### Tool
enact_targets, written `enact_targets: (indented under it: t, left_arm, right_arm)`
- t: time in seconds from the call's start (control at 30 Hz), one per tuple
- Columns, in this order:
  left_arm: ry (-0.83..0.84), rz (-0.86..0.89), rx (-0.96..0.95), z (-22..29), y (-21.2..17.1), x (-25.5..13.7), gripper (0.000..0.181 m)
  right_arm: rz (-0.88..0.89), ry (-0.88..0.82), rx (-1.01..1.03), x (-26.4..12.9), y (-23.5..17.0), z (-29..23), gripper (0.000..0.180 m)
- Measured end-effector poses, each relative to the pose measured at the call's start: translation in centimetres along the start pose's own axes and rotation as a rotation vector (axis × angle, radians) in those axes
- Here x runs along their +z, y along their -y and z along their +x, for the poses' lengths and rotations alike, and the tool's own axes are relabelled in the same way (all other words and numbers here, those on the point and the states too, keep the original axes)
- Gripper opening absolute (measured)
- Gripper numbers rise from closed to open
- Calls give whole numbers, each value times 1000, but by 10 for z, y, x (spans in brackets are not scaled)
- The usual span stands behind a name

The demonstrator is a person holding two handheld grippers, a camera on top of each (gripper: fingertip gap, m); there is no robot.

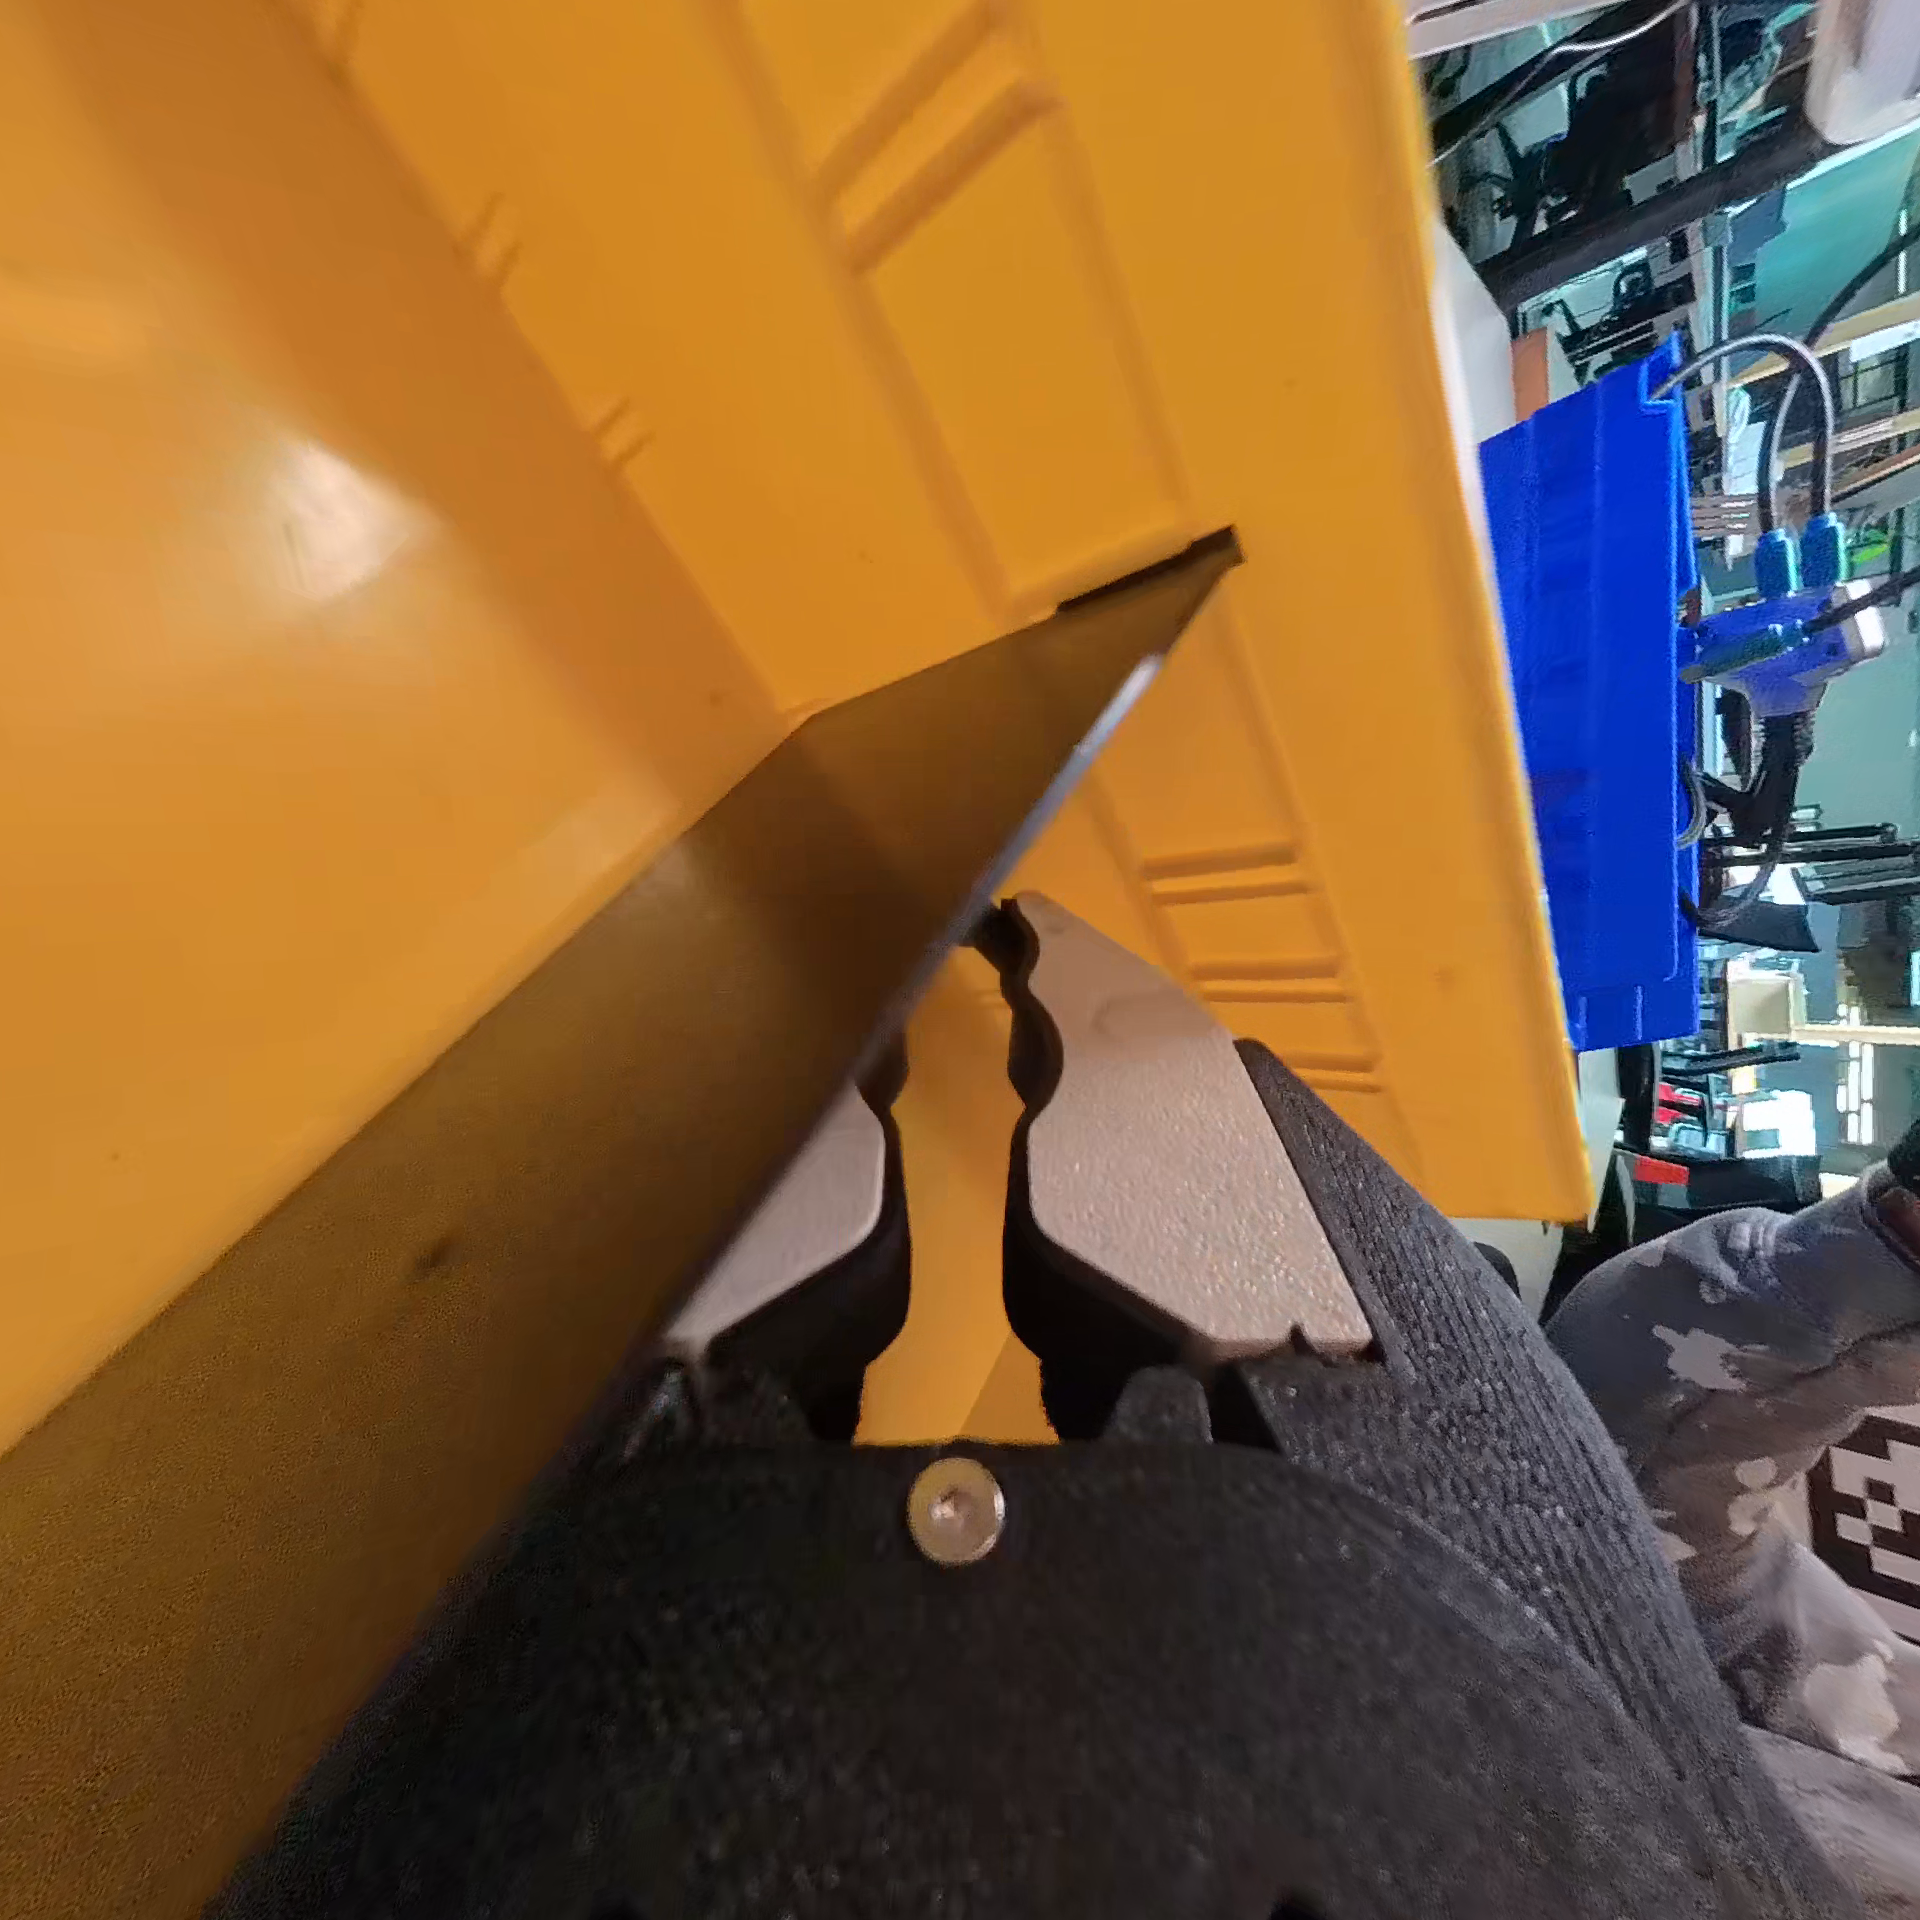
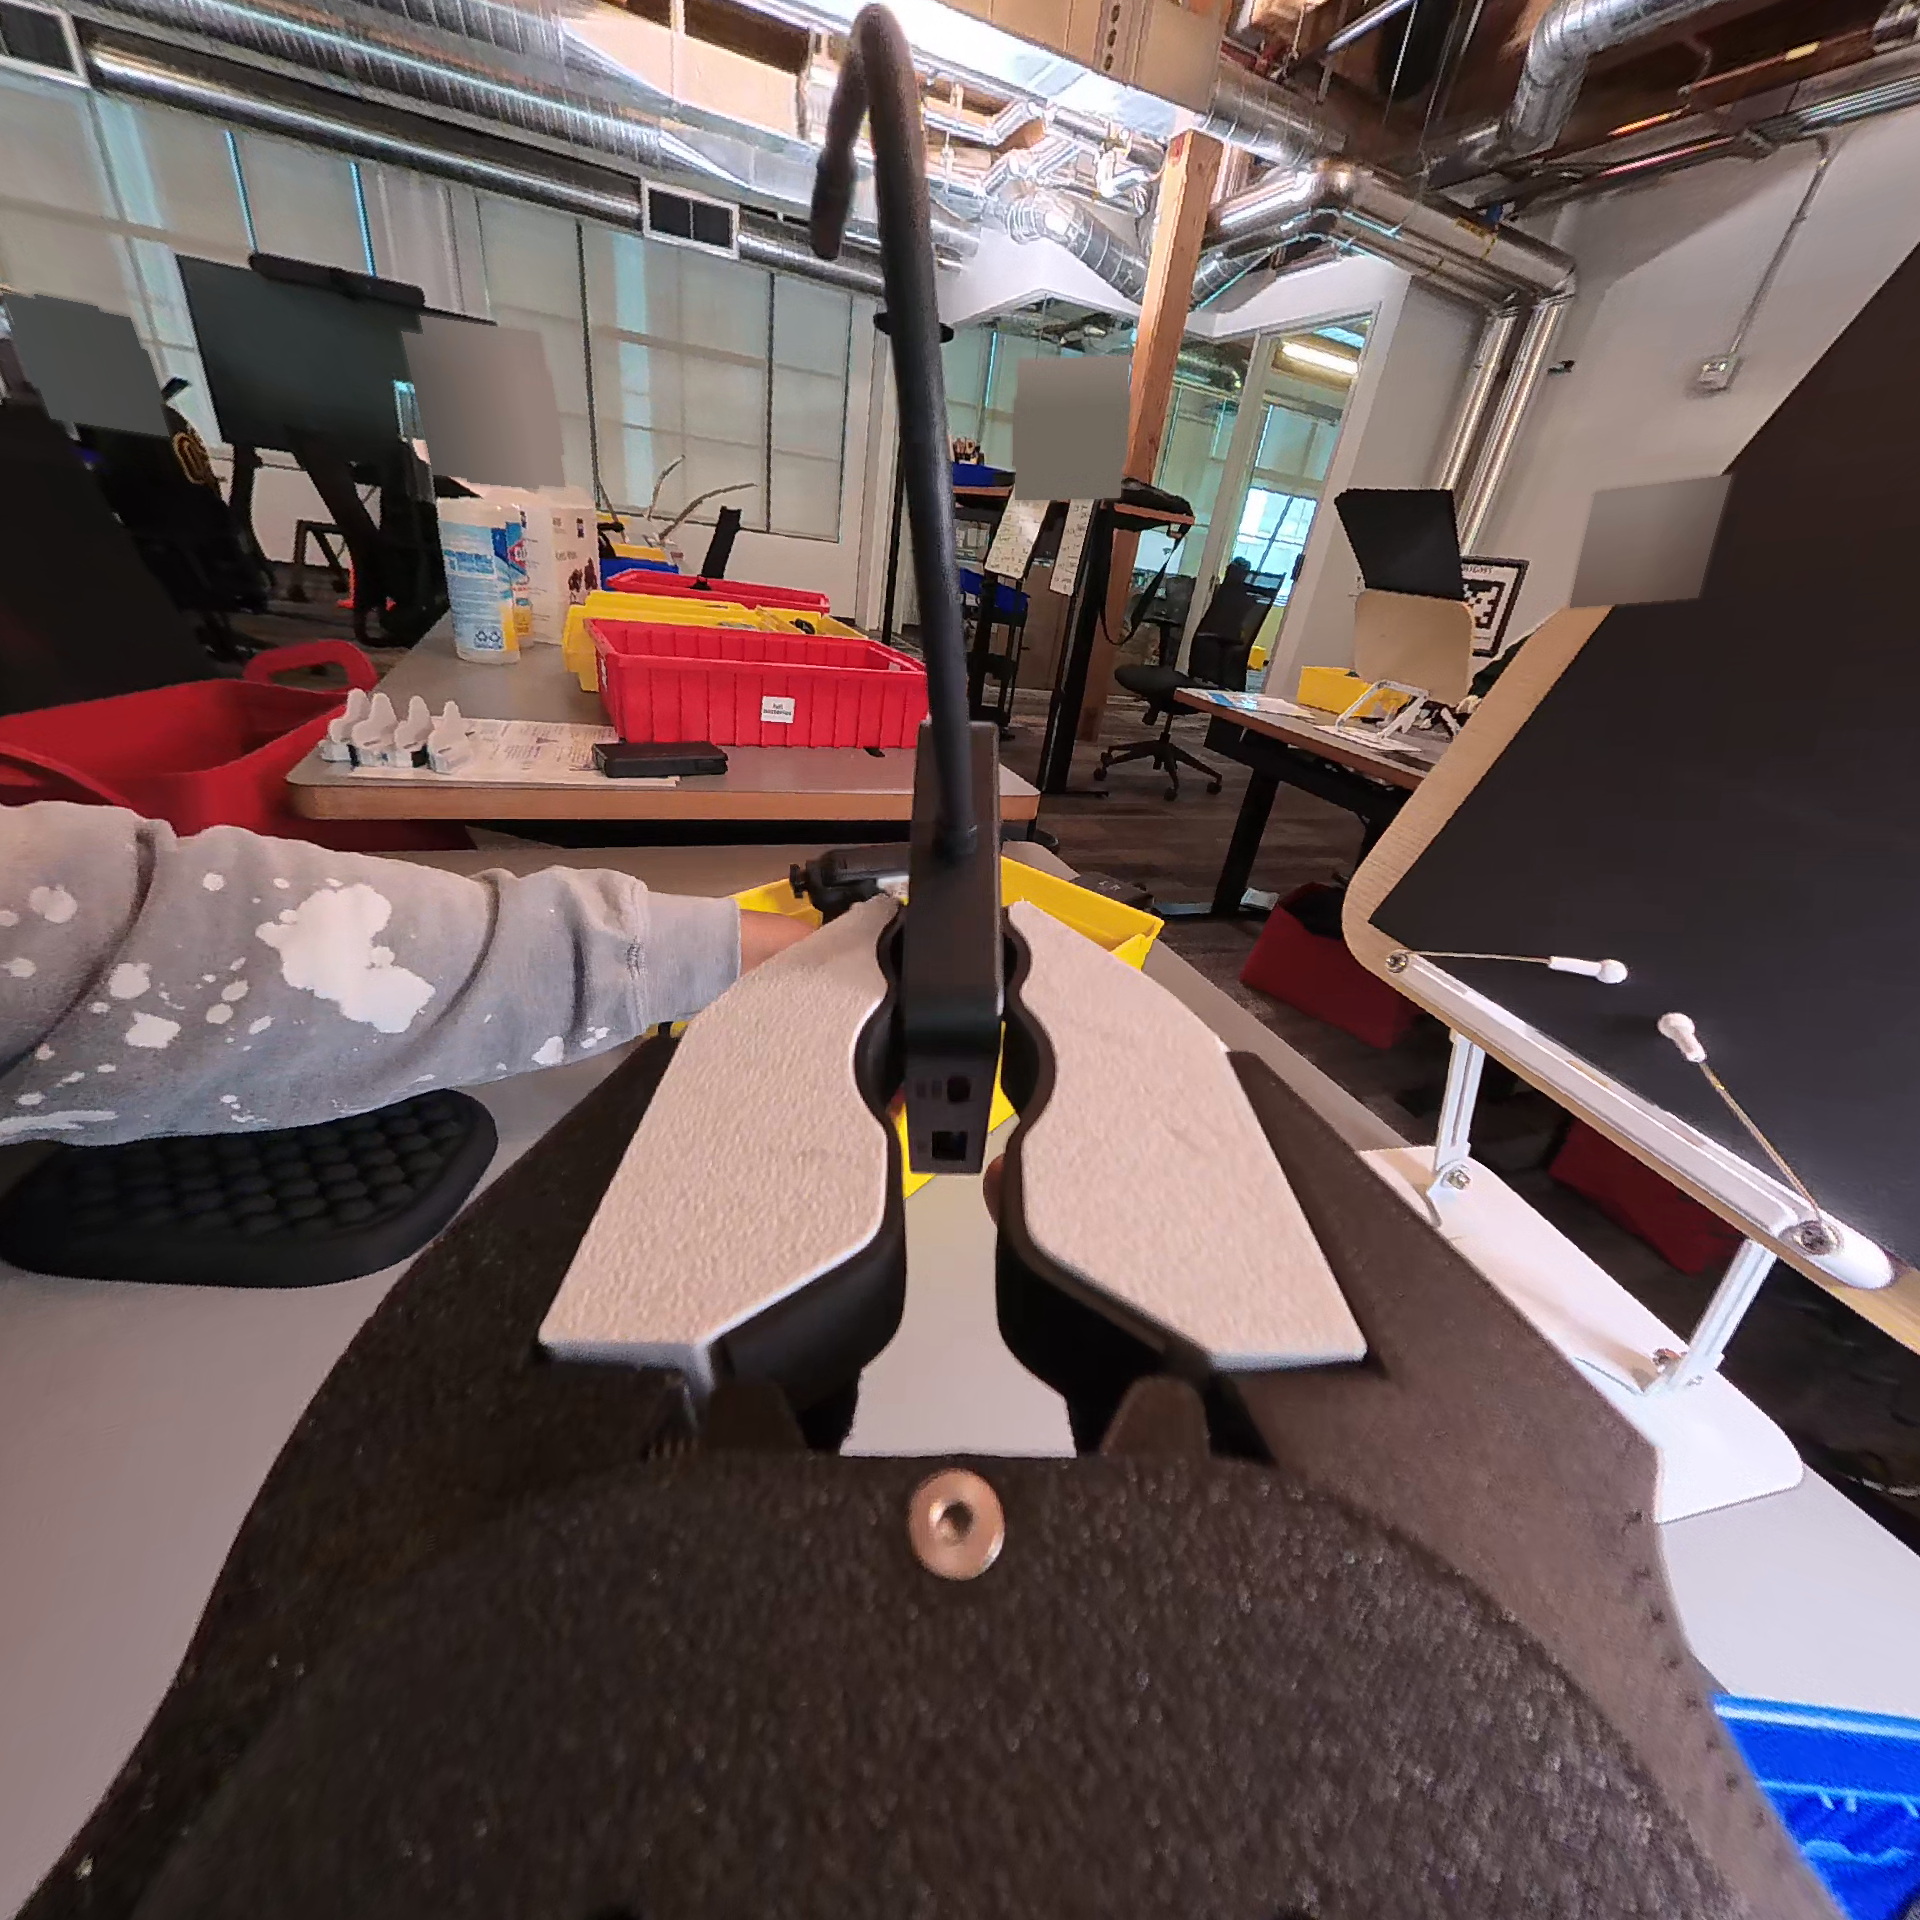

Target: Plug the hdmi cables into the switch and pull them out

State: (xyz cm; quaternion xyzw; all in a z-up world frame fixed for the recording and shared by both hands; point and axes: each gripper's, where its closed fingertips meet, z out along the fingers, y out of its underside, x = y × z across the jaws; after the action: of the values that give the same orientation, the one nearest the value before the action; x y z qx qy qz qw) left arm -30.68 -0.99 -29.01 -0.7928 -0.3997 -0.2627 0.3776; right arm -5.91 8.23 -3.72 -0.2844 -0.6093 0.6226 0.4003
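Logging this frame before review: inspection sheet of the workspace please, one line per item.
Surface: pale tabletop, bare where visible.
Job's things: black switch box clamped edge-on in the right gripper, ports facing the camera.
Clutter: yellow bin fills the left view; a flat black panel lies against it; blue bin behind; black mesh pad; tilted black board on a white stand.
Grippers: left gripper tips nearly closed at the panel's edge, grip unclear.
Cables: one black cable rises from the switch box and curls over.
Surroundings: grey sleeve; red bins on a far table.
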Motion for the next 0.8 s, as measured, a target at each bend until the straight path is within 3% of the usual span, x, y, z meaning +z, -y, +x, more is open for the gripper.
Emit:
enact_targets:
  t: [0.03,0.13,0.27,0.43,0.6,0.8]
  left_arm:
    - [5,13,34,4,2,-4,14]
    - [71,63,256,23,7,-25,14]
    - [63,154,610,92,7,-56,13]
    - [10,130,1014,182,-29,-73,12]
    - [-216,9,1177,245,-87,-69,11]
    - [-535,-114,1197,291,-138,-63,10]
  right_arm:
    - [1,1,-5,-1,0,0,13]
    - [8,31,-29,-4,1,-3,13]
    - [24,88,-22,-4,-1,-7,13]
    - [11,159,-19,-5,-6,-17,14]
    - [6,335,28,-15,-9,-39,14]
    - [70,507,154,-31,-6,-50,14]
